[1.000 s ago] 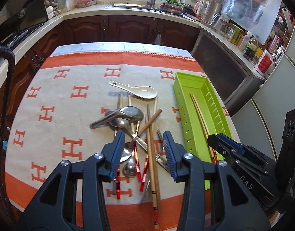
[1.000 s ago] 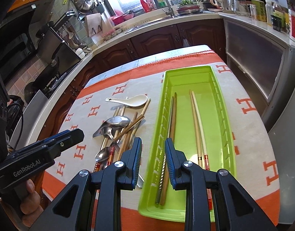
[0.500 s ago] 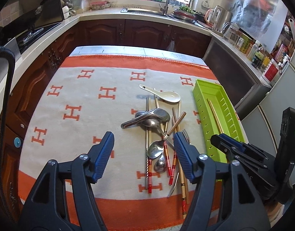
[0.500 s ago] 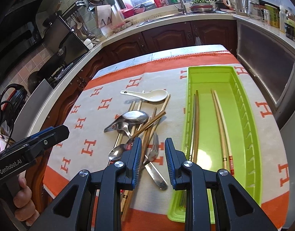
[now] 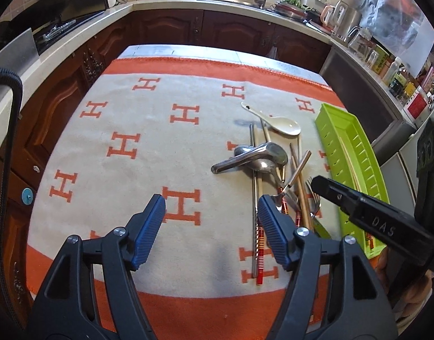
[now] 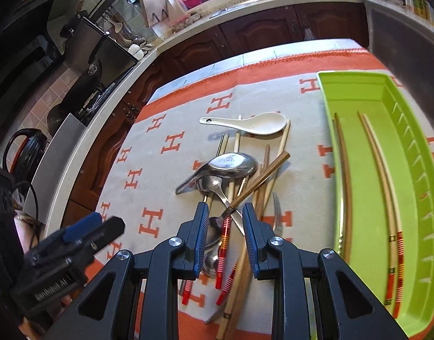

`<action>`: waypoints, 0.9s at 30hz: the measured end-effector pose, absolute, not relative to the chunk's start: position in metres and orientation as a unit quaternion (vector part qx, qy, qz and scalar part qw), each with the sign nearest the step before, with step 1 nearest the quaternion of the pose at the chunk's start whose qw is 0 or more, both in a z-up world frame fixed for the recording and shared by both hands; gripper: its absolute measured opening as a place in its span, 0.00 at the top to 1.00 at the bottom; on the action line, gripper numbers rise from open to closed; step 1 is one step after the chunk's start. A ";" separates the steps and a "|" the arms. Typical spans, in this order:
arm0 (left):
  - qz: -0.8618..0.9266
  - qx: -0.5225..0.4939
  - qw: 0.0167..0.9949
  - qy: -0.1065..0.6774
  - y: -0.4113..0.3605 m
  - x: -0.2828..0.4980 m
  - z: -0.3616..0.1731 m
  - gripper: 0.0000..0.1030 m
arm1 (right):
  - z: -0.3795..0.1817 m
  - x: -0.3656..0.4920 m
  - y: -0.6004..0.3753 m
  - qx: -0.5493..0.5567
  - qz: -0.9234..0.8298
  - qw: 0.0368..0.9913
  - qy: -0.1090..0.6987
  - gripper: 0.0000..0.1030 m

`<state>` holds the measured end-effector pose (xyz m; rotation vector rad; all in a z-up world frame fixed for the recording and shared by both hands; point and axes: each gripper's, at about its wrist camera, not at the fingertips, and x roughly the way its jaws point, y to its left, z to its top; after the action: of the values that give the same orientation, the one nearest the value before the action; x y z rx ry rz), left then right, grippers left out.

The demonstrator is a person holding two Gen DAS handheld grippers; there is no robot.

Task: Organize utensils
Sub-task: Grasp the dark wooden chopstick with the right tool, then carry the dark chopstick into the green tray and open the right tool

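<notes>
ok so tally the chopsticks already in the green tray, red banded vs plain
red-banded chopsticks: 2
plain chopsticks: 2
total in the tray: 4

Two hand-held black plastic grippers with blue ribbed pads.
The left gripper [image 5: 211,221] and right gripper [image 6: 225,235] had triangular cut-outs and silver screws; white lettering marked their bodies: "DAS" on one, "GenRobot.AI" on the other.
</notes>
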<state>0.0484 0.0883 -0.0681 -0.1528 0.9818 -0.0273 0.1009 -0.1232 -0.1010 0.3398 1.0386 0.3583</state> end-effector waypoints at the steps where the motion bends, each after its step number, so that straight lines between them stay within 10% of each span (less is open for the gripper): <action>1: -0.014 -0.074 0.878 0.473 0.089 0.051 -0.072 0.37 | -0.105 0.107 -0.120 0.167 0.169 0.834 0.497 0.76; 27: -0.052 -0.068 0.856 0.510 0.086 0.095 -0.112 0.37 | -0.174 0.171 -0.112 0.295 0.123 0.774 0.546 0.91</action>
<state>0.0945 0.0858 -0.1121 -0.1437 1.0727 -0.1084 0.1710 -0.1115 -0.1740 0.6388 1.1827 0.2661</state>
